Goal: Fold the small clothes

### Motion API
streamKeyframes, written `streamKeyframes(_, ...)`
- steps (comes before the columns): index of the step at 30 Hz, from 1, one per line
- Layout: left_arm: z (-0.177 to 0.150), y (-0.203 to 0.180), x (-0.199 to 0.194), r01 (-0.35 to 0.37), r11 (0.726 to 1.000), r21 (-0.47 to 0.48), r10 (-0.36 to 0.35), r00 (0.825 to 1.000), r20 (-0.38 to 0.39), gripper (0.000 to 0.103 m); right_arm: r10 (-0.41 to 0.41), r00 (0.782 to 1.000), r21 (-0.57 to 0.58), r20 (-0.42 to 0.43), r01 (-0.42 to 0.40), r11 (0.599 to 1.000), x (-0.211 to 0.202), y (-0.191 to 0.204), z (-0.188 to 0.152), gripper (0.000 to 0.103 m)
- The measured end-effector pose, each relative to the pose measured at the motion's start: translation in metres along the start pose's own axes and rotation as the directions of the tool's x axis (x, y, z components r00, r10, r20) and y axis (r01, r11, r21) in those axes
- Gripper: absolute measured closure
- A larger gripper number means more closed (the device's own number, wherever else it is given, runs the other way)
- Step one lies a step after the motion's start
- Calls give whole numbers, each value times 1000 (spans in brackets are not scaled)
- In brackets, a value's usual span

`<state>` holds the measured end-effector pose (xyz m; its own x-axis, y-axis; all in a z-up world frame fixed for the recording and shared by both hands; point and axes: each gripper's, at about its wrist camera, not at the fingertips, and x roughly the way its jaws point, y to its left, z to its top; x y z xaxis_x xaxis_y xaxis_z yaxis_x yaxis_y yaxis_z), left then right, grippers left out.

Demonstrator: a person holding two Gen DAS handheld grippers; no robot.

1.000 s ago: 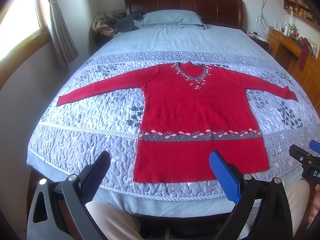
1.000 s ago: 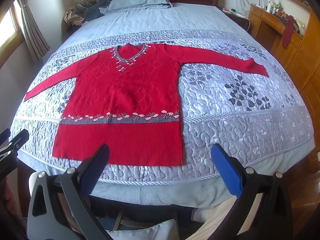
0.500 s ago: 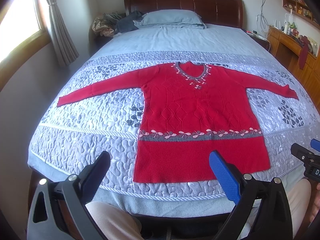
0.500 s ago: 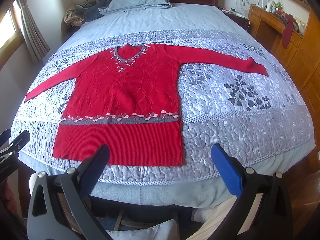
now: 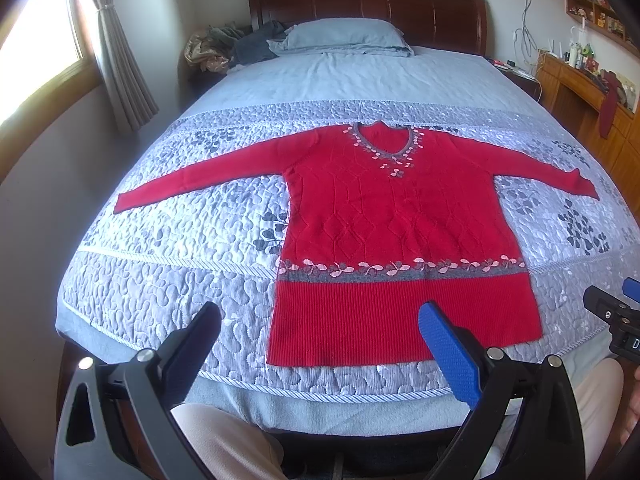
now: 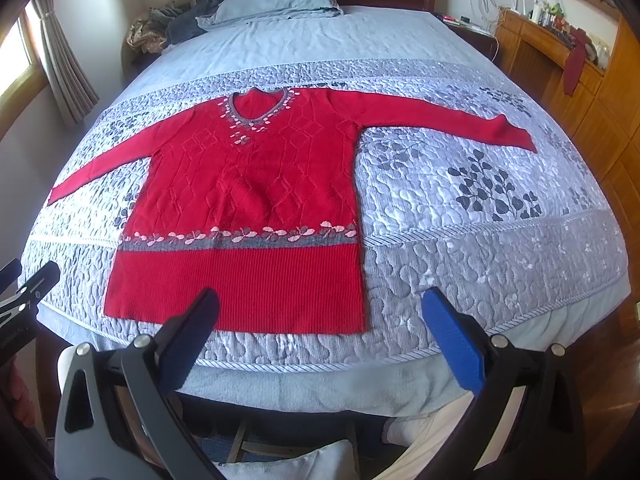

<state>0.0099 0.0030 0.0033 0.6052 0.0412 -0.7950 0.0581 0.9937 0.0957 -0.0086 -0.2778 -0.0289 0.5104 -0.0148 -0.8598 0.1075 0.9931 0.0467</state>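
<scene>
A red knit sweater (image 5: 392, 216) with a grey flowered band lies flat, face up, sleeves spread wide, on the quilted bedspread; it also shows in the right wrist view (image 6: 248, 200). My left gripper (image 5: 320, 320) is open and empty, held above the foot of the bed in front of the sweater's hem. My right gripper (image 6: 320, 316) is open and empty, in front of the hem's right corner. The right gripper's tip shows at the right edge of the left wrist view (image 5: 612, 316); the left gripper's tip shows at the left edge of the right wrist view (image 6: 28, 288).
The grey quilted bedspread (image 5: 168, 280) covers the bed's near half. A blue pillow (image 5: 340, 36) and a clothes pile (image 5: 224, 46) lie by the headboard. A wooden desk (image 6: 560, 52) stands at the right, a window and curtain (image 5: 116, 60) at the left. The person's knees are below.
Both grippers have edged very slightly nearer the bed. The sweater has not moved and both grippers stay open.
</scene>
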Motion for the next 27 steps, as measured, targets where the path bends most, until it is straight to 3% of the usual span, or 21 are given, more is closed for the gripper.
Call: streamKeyframes(27,10,-5,17,-13,1000,10,13,1000,-27,4,-3,1000,-3,-20,3,1000,17,-2,8,3)
